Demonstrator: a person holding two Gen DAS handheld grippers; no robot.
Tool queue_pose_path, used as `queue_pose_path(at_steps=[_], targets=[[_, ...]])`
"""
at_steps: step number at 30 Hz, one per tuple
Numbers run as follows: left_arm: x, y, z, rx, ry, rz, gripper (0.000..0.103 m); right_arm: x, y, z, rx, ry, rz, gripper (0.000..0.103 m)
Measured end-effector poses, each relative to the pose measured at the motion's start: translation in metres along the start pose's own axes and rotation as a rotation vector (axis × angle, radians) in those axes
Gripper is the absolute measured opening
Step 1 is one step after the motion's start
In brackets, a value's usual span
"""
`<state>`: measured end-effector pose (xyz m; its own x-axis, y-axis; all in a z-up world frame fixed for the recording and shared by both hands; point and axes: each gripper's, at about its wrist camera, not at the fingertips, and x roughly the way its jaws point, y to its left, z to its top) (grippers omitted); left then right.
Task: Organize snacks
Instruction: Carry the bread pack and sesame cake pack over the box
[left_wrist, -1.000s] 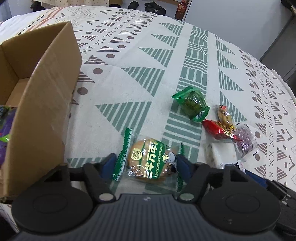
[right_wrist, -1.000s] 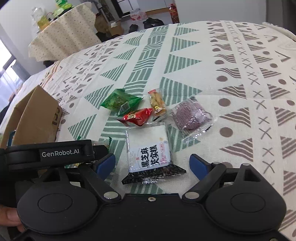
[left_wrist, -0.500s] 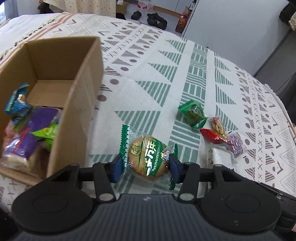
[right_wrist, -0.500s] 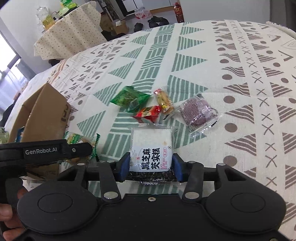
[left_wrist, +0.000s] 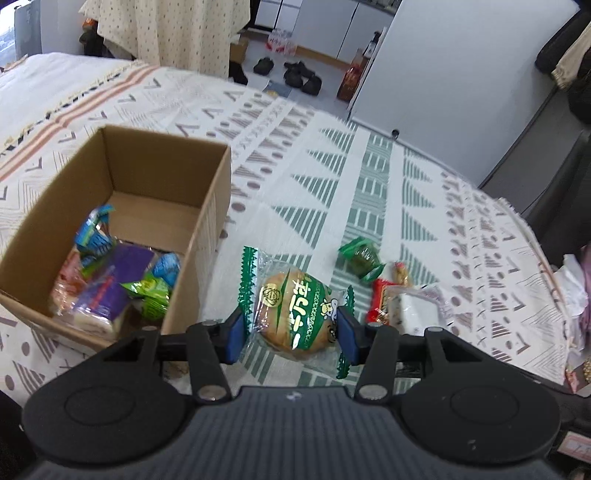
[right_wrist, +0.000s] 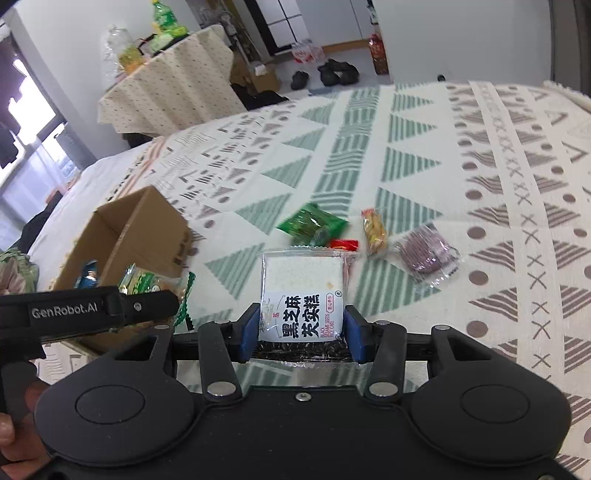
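My left gripper (left_wrist: 291, 334) is shut on a round bun in a green wrapper (left_wrist: 295, 314) and holds it above the cloth, just right of the open cardboard box (left_wrist: 214, 206). The box holds several snack packs (left_wrist: 118, 284). My right gripper (right_wrist: 301, 332) is shut on a white black-sesame cake pack (right_wrist: 303, 295), lifted off the cloth. Loose on the cloth lie a green pack (right_wrist: 314, 223), a red pack (right_wrist: 343, 243), a yellow-red pack (right_wrist: 373, 230) and a purple cake pack (right_wrist: 424, 253). The box (right_wrist: 140, 229) shows at left in the right wrist view.
The patterned cloth (left_wrist: 332, 177) covers a wide table or bed. The left gripper's body (right_wrist: 85, 310) crosses the lower left of the right wrist view. Another table with bottles (right_wrist: 166, 74) stands behind, and shoes (left_wrist: 299, 74) lie on the floor.
Both grippers closed on their snacks and lifted them off the cloth. The left gripper rose and drew back, so the inside of the box came into view.
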<state>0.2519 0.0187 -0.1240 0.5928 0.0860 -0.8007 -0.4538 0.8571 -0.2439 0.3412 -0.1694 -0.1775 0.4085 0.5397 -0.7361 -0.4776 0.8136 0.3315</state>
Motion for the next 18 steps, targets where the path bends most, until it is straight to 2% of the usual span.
queue_pose_path(at_steps=[7,18], targets=[[-0.03,0.008,0.004,-0.01,-0.054,-0.015,0.049,-0.016,0.016,0.002,-0.008,-0.045,0.007,0.046],[-0.064,0.052,0.017,-0.065,-0.116,0.012,0.048,-0.03,0.048,0.008,-0.011,-0.123,0.03,0.046]])
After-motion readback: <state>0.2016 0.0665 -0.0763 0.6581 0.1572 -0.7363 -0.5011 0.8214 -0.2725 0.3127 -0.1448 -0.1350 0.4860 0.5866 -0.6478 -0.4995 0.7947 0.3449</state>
